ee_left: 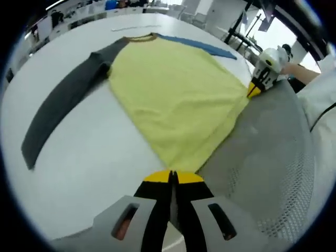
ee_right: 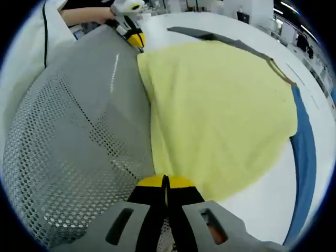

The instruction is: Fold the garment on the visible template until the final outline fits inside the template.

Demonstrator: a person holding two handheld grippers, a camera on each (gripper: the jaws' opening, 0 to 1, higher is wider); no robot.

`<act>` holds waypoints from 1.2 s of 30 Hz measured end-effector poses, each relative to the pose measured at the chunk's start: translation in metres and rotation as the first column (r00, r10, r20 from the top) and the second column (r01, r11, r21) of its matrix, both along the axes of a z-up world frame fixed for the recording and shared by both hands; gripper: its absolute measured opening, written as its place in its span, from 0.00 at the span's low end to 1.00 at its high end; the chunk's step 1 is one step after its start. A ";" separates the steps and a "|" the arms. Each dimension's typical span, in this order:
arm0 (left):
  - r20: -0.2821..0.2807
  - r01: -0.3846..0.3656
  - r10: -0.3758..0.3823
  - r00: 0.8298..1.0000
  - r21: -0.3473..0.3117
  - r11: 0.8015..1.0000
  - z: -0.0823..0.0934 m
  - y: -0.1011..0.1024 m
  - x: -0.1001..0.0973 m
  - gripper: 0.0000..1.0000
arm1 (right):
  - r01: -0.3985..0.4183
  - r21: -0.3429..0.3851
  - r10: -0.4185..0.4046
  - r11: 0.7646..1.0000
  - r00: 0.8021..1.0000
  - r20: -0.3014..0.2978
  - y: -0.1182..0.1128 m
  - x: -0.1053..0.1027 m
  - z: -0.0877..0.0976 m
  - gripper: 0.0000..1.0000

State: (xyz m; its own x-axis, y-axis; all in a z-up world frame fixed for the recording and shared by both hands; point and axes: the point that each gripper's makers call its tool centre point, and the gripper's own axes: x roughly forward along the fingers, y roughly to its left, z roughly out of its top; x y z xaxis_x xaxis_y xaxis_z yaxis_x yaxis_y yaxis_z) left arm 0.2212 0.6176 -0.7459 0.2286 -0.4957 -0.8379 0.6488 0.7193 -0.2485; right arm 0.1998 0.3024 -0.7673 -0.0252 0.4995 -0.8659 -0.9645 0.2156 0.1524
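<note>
We see the yellow shirt (ee_left: 176,100) spread flat on the white desk (ee_left: 89,157), its dark grey sleeve (ee_left: 63,100) stretched out to the left and a blue sleeve (ee_left: 197,44) running along the far side, past the brown collar (ee_left: 140,38). The near hem lies against a grey perforated mat (ee_left: 268,173), which takes up the right of the left gripper view.

Our left tool (ee_left: 172,178) has its yellow-tipped jaws pressed together at the near corner of the hem, though we cannot tell whether cloth is pinched between them. In the right gripper view, the right tool (ee_right: 165,182) is likewise closed at the hem edge of the shirt (ee_right: 215,110), where fabric meets mat (ee_right: 79,136). The left tool (ee_right: 131,26) shows there at the far hem corner, with a hand (ee_right: 86,16) behind it.
</note>
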 end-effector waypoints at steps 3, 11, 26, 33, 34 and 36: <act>0.010 -0.006 0.006 1.000 -0.006 1.000 0.004 -0.001 0.003 0.00 | 0.005 -0.001 -0.005 1.000 1.000 0.003 -0.001 0.001 0.000 0.01; 0.061 -0.122 0.133 0.989 -0.166 0.979 0.031 -0.019 0.026 0.00 | 0.125 0.063 -0.128 0.990 0.990 0.052 0.002 0.017 0.010 0.01; 0.139 -0.239 0.297 0.945 -0.329 0.914 0.088 -0.035 0.058 0.29 | 0.308 0.222 -0.340 0.925 0.932 0.125 0.005 0.050 0.057 0.32; 0.137 -0.252 0.313 0.940 -0.339 0.906 0.095 -0.037 0.058 0.44 | 0.345 0.230 -0.382 0.910 0.914 0.139 0.000 0.054 0.067 0.44; 0.134 -0.255 0.315 0.940 -0.340 0.905 0.095 -0.037 0.058 0.47 | 0.347 0.231 -0.384 0.909 0.913 0.140 0.000 0.055 0.068 0.46; 0.130 -0.268 0.329 0.935 -0.348 0.898 0.099 -0.036 0.058 0.52 | 0.366 0.243 -0.405 0.898 0.904 0.135 -0.003 0.056 0.074 0.49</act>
State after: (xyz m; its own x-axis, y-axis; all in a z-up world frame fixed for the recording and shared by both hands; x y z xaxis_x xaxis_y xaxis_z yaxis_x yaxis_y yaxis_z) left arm 0.2792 0.5812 -0.6472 0.5408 -0.6135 -0.5755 0.4716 0.7877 -0.3965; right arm 0.2561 0.2989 -0.6938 0.3504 0.6066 -0.7137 -0.8270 0.5581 0.0683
